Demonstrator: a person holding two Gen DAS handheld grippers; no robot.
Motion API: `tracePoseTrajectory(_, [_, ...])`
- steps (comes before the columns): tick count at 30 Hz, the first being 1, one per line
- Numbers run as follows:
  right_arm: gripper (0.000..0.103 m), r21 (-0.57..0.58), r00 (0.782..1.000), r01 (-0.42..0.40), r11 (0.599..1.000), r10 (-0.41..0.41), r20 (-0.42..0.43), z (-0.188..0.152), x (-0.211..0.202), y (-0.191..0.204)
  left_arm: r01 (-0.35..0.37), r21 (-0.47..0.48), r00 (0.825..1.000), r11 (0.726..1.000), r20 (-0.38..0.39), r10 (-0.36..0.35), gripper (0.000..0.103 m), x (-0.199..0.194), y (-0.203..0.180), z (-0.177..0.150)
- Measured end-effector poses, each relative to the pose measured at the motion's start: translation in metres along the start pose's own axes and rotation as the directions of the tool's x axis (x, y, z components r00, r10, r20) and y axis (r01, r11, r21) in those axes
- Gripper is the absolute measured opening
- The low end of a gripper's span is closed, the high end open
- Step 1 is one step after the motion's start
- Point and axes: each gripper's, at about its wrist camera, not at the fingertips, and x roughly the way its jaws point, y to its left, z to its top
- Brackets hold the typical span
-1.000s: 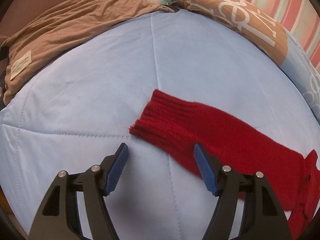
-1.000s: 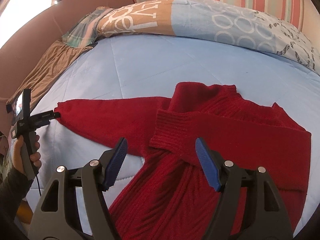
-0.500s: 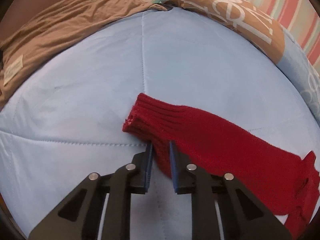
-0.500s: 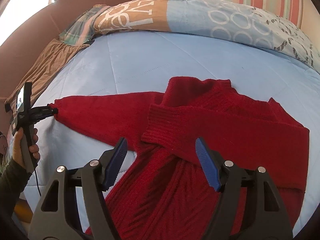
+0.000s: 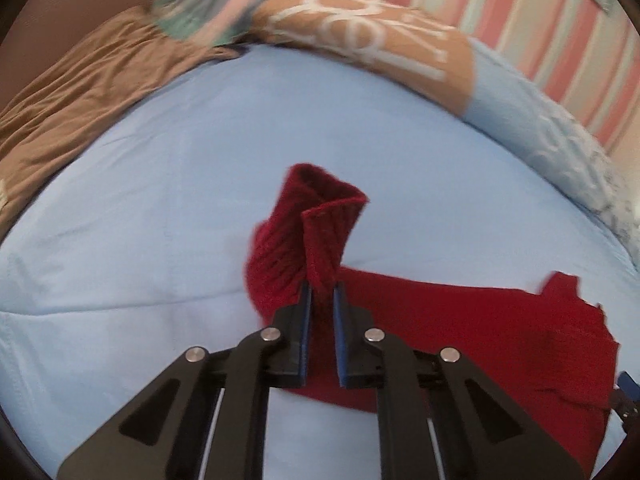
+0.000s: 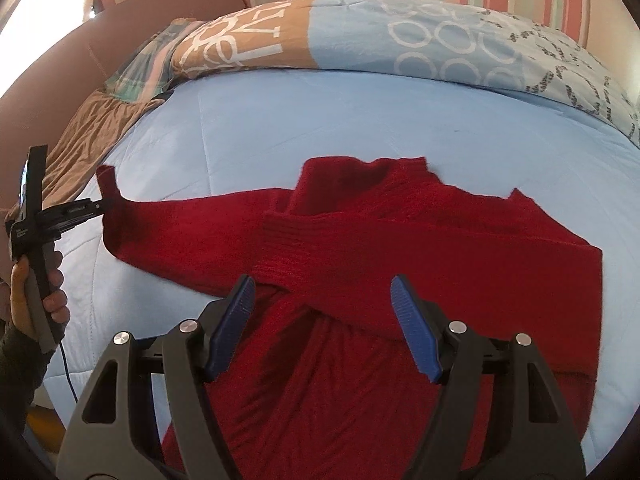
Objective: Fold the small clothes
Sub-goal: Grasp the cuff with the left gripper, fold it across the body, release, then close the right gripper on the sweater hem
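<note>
The left gripper [image 5: 320, 292] pinches only the cuff [image 5: 320, 216] of the red sweater [image 6: 360, 280], so the heavy knit could slip free or stretch as the sleeve swings over (the other sleeve already lies across the chest). The sweater fills mid-frame on the blue bedspread [image 6: 280, 120]; the right gripper [image 6: 322, 312] hovers open.

Bedroom; quilted bed [image 6: 360, 120], pillow [image 6: 420, 40]

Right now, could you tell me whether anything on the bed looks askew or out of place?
Only the sweater's cuff: the left gripper pinches it, lifted and twisted off the sheet. The other sleeve lies folded across the chest.
</note>
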Motion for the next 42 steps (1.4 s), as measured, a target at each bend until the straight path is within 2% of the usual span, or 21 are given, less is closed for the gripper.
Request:
tracePoseTrajectory(4, [0.071, 0.028, 1.000, 0.020, 0.999, -0.020, 0.001, -0.001, -0.008, -0.021, 0.104, 0.059, 0.994, 0.993, -0.022, -0.103, 0.010, 0.002, -0.053, -0.005])
tracePoseTrajectory(9, [0.071, 0.066, 0.999, 0.048, 0.997, -0.048, 0.004, -0.005, -0.017, -0.046, 0.220, 0.099, 0.974, 0.971, -0.077, -0.213, 0.010, 0.009, -0.114, -0.018])
tracePoseTrajectory(12, [0.071, 0.089, 0.998, 0.066, 0.994, -0.067, 0.008, -0.008, -0.024, -0.063, 0.281, 0.125, 0.957, 0.951, -0.106, -0.269, 0.010, 0.008, -0.154, -0.028])
tracePoseTrajectory(14, [0.071, 0.111, 0.997, 0.080, 0.991, -0.081, 0.010, -0.011, -0.030, -0.077, 0.333, 0.141, 0.940, 0.932, -0.131, -0.316, 0.010, 0.006, -0.185, -0.035])
tracePoseTrajectory(19, [0.071, 0.159, 0.992, 0.120, 0.980, -0.122, 0.005, -0.018, -0.040, -0.108, 0.406, 0.203, 0.911, 0.891, -0.171, -0.376, 0.010, 0.005, -0.254, -0.052])
tracePoseTrajectory(23, [0.071, 0.185, 0.989, 0.150, 0.971, -0.151, -0.012, -0.026, -0.042, -0.125, 0.423, 0.255, 0.903, 0.870, -0.201, -0.380, 0.009, 0.009, -0.289, -0.067])
tracePoseTrajectory(27, [0.071, 0.217, 0.987, 0.159, 0.963, -0.158, -0.024, -0.033, -0.040, -0.135, 0.435, 0.264, 0.891, 0.861, -0.264, -0.369, 0.009, 0.019, -0.302, -0.087])
tracePoseTrajectory(31, [0.071, 0.240, 0.987, 0.163, 0.957, -0.159, -0.037, -0.035, -0.037, -0.144, 0.387, 0.321, 0.899, 0.864, -0.339, -0.276, 0.012, 0.044, -0.310, -0.113])
tracePoseTrajectory(36, [0.071, 0.245, 0.986, 0.165, 0.955, -0.159, -0.044, -0.035, -0.035, -0.149, 0.366, 0.388, 0.916, 0.846, -0.312, -0.253, 0.014, 0.027, -0.306, -0.109])
tracePoseTrajectory(37, [0.071, 0.251, 0.987, 0.161, 0.955, -0.154, -0.048, -0.035, -0.034, -0.150, 0.371, 0.393, 0.914, 0.841, -0.314, -0.256, 0.016, 0.022, -0.303, -0.109])
tracePoseTrajectory(39, [0.071, 0.261, 0.988, 0.153, 0.953, -0.145, -0.053, -0.034, -0.031, -0.149, 0.379, 0.407, 0.912, 0.831, -0.317, -0.261, 0.034, 0.013, -0.297, -0.111])
tracePoseTrajectory(42, [0.071, 0.269, 0.991, 0.134, 0.954, -0.126, -0.048, -0.031, -0.028, -0.145, 0.380, 0.435, 0.917, 0.816, -0.297, -0.268, 0.047, -0.002, -0.291, -0.116])
